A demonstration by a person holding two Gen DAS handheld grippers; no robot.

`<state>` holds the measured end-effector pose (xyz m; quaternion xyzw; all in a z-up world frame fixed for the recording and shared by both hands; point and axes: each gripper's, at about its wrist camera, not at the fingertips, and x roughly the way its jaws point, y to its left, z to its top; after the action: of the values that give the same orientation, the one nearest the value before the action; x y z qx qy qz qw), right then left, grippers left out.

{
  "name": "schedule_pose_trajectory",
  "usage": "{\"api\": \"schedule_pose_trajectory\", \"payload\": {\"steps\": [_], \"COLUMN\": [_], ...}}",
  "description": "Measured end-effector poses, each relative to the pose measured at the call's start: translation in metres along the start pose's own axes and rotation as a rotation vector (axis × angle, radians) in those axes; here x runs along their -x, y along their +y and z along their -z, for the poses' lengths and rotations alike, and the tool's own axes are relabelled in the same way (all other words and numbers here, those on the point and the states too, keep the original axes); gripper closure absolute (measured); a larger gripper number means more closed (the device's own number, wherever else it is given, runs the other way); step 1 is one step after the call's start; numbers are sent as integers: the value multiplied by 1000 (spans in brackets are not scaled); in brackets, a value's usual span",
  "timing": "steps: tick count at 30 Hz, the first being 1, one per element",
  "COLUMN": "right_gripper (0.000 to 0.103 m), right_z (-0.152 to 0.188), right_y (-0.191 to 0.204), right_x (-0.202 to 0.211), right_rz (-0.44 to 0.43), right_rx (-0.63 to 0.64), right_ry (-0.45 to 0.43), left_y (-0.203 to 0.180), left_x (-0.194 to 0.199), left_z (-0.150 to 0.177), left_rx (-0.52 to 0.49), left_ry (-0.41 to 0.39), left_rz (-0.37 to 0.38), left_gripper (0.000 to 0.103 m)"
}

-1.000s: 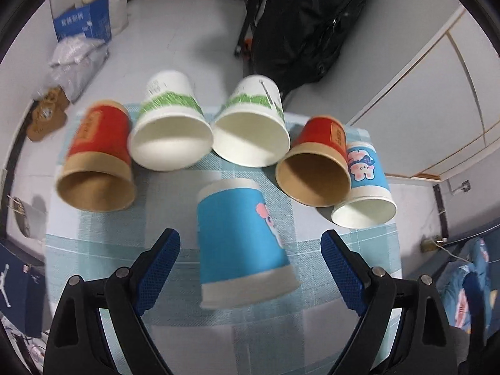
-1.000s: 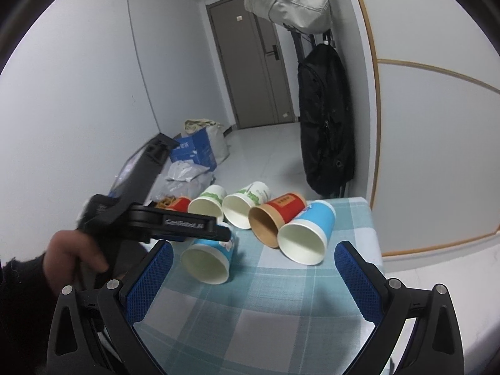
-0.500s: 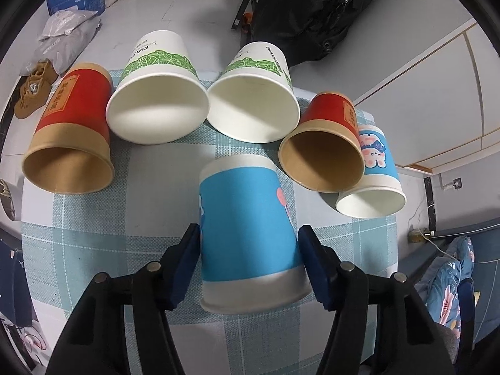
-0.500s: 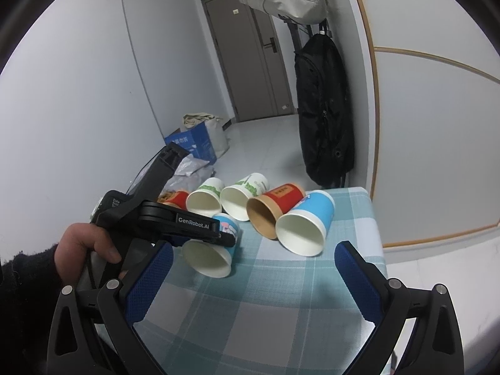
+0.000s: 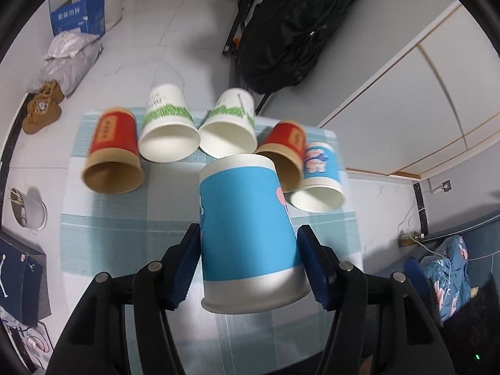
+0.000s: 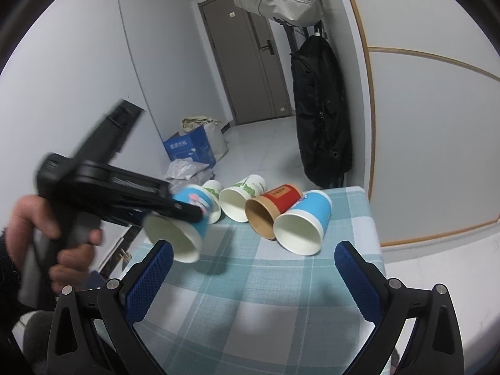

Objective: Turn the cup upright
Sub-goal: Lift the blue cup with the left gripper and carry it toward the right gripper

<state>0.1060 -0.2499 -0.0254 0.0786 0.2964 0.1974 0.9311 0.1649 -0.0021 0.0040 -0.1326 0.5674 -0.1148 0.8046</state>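
Now the left gripper (image 5: 248, 262) clamps the blue cup (image 5: 247, 231), lifted off the table (image 6: 250, 297).

Motion-blurred: left gripper (image 6: 187, 209) and its blue cup (image 6: 182, 218); far red cup (image 6: 204, 187) hidden behind them

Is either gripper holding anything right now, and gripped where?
The left gripper holds the blue cup by its side wall, near the open rim. The right gripper is open and holds nothing.
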Motion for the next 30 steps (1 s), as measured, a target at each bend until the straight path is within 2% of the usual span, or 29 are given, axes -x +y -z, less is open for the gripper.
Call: {"api": "schedule_pose_trajectory", "payload": {"steps": [8,13,22,30], "right_gripper": [0,0,0,0], "right_z": [10,20,31,43], "right_y": [2,12,25,30], "right_x": [11,18,34,35], "right_rz": [1,-14,-9,10], "right_rx": [4,40,93,138], "right_ry": [-4,3,-12,10], "left_y": [-16,-10,21,40], "left_x": [45,52,29,-18], "left_z": [35,65,112,118], "left_rx": [-15,18,105,166], "left_ry": [-86,-127,-100,-93], "left_rz": [-8,4,7,12], "left_gripper": [46,46,46,46]}}
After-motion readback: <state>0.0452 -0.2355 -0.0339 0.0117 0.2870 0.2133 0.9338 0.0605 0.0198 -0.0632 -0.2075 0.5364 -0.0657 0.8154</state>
